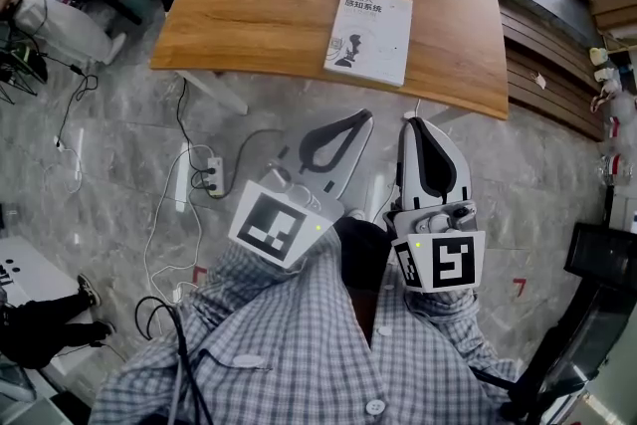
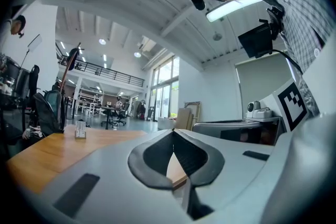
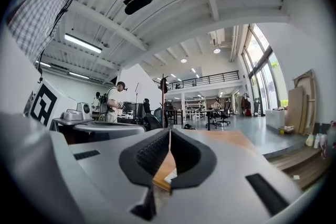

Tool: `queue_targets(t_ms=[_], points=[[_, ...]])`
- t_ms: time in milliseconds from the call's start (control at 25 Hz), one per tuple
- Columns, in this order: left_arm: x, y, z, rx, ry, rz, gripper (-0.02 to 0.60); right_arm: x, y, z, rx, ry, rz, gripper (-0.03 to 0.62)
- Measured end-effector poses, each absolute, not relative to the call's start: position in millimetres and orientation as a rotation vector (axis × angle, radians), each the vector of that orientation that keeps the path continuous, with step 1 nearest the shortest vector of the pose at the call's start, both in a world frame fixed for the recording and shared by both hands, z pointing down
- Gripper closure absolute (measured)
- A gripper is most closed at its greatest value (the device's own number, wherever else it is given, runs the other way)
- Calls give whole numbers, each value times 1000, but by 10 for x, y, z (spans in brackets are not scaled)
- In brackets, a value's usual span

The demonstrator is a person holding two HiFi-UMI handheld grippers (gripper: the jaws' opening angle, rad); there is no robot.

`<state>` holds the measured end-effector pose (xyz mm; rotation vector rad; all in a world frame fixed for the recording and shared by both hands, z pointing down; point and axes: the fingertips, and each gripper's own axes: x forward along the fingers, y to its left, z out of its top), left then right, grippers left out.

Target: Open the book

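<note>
A closed white book (image 1: 368, 33) with a black figure on its cover lies flat near the front right of the wooden table (image 1: 259, 5). Both grippers are held level below the table's front edge, short of the book and not touching it. My left gripper (image 1: 364, 114) points up and to the right toward the book, and its jaws meet at the tips with nothing between them (image 2: 174, 132). My right gripper (image 1: 411, 120) sits just right of it, also with its tips together and empty (image 3: 169, 132). A white sliver of the book (image 3: 171, 176) shows through the gap behind the right pads.
A power strip (image 1: 212, 176) and loose cables lie on the grey floor under the table's left side. Stacked wooden planks (image 1: 542, 65) run along the right. A small holder (image 2: 80, 129) stands far back on the table. A shoe (image 1: 88, 291) shows at left.
</note>
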<state>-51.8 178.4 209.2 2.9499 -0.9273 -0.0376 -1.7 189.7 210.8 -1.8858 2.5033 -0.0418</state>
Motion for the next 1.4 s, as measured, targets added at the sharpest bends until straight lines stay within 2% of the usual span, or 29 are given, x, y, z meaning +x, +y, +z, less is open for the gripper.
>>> queue_targets(t_ms=[840, 1400], points=[[-1151, 1751, 2106, 2969, -912, -57, 571, -401, 1959, 2115, -2023, 2409, -17, 568], [-1256, 1589, 2226, 2940, -940, -43, 571, -244, 1802, 2235, -2109, 2367, -41, 568]])
